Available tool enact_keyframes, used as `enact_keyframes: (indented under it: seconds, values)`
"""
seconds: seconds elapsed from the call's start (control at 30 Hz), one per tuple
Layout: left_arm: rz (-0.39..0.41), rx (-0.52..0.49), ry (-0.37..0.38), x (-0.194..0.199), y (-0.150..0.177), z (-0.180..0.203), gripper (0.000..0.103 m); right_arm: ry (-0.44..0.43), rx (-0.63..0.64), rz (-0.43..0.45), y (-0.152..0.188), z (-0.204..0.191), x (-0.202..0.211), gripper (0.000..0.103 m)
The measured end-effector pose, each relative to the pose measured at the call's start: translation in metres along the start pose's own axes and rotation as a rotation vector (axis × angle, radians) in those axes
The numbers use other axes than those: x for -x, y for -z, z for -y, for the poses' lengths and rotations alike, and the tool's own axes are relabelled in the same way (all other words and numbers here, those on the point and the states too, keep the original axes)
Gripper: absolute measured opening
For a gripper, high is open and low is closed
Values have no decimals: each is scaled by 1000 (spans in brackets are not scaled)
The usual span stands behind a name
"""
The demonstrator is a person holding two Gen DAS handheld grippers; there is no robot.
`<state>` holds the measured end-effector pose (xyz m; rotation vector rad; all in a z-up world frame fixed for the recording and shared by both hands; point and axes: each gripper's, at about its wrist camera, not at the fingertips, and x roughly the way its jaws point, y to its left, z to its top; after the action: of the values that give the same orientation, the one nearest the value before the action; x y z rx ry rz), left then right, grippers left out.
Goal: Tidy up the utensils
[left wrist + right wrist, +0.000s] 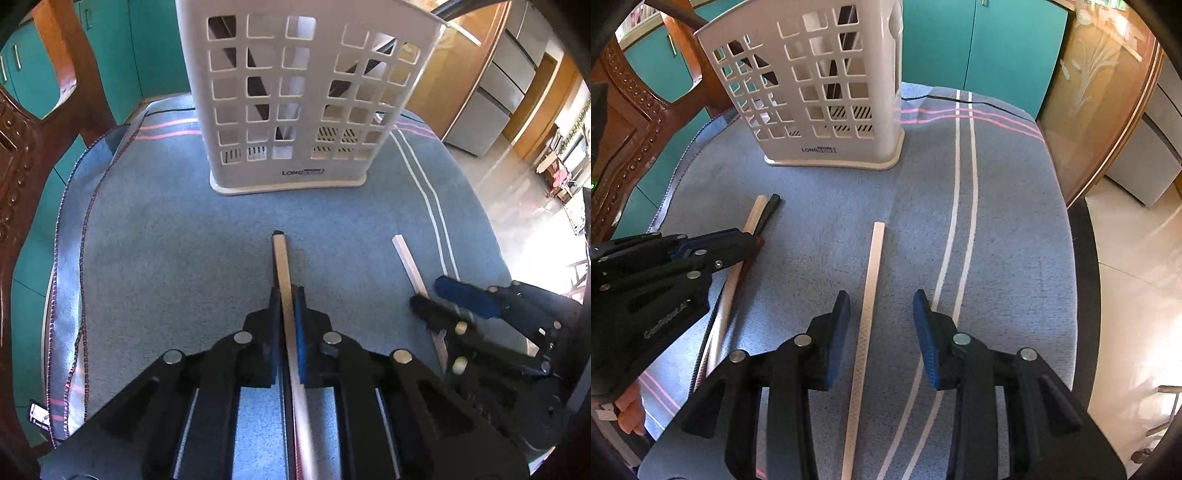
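Note:
A white perforated utensil holder [295,99] stands upright at the far side of the blue cloth; it also shows in the right wrist view [820,88]. My left gripper [287,295] is shut on a pair of chopsticks [280,258], one cream and one dark, seen side by side in the right wrist view [764,210]. My right gripper [881,299] is open, its fingers either side of a single cream chopstick [868,314] lying on the cloth. That chopstick and the right gripper [439,291] show at the right of the left wrist view.
A blue cloth [997,221] with white and pink stripes covers the table. A carved wooden chair [22,155] stands at the left. Teal cabinets [979,48] are behind. The table edge and the shiny floor [1137,295] lie to the right.

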<state>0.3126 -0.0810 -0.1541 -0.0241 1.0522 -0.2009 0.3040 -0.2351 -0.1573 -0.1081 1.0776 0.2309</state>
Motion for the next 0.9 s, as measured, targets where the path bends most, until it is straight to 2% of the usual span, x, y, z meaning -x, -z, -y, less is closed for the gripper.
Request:
enact_keyframes:
  seconds: [0.03, 0.1, 0.4, 0.63, 0.9]
  values:
    - [3, 0, -3, 2, 0, -3, 8, 2, 4, 3, 0, -1, -1, 16]
    - [9, 2, -9, 9, 4, -7, 8, -9, 1, 2, 1, -1, -1, 9]
    - [63, 31, -97, 34, 9, -38, 7, -17, -46, 27, -1, 9, 8, 7]
    - [-1, 22, -148, 20, 17, -45, 7, 3, -39, 19, 1, 7, 3, 7]
    - [-27, 9, -164, 10, 24, -44, 7, 33, -11, 22, 2, -1, 0, 7]
